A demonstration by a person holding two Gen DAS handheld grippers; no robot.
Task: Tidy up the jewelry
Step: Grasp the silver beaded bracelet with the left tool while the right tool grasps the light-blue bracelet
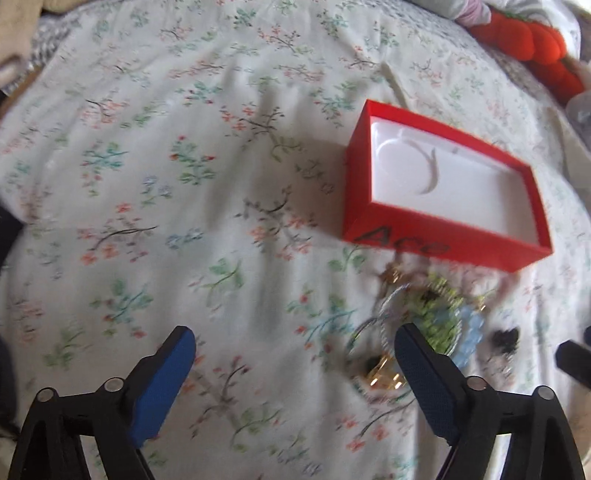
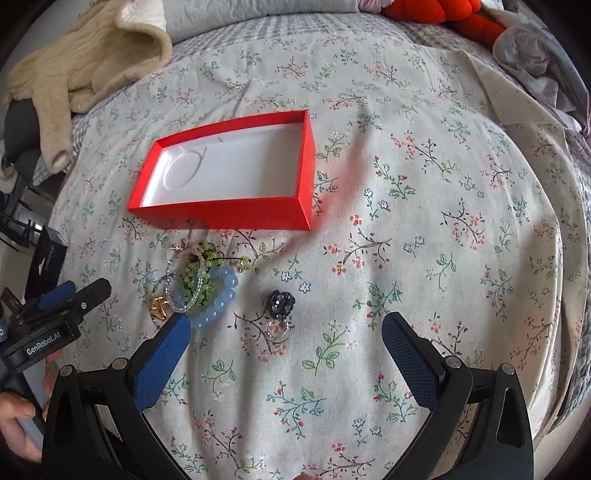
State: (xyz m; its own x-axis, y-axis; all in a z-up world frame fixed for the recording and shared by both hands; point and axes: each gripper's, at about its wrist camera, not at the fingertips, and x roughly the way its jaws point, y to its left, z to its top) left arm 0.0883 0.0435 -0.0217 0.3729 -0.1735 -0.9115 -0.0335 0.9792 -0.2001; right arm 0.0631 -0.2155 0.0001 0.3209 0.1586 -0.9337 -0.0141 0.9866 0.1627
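Observation:
An open red box (image 2: pixel 221 214) with an empty white insert lies on the floral bedspread; it also shows in the left wrist view (image 1: pixel 436 243). In front of it lies a jewelry pile: a blue bead bracelet (image 2: pixel 218 299), green bead bracelet (image 2: pixel 197 269), clear bead strand, gold ring (image 2: pixel 159 308). A dark ornament (image 2: pixel 281 302) and a small silver ring (image 2: pixel 277 328) lie to the right. My right gripper (image 2: pixel 286 332) is open and empty just before the silver ring. My left gripper (image 1: pixel 295 347) is open and empty, its right finger (image 1: pixel 424 369) beside the pile (image 1: pixel 439 314).
A beige knitted garment (image 2: pixel 85 62) lies at the back left of the bed. Orange plush shapes (image 2: pixel 443 11) and a clear plastic bag (image 2: pixel 524 48) sit at the back right. A black box (image 2: pixel 48 254) stands off the left edge. The left gripper body (image 2: pixel 55 317) shows at the left.

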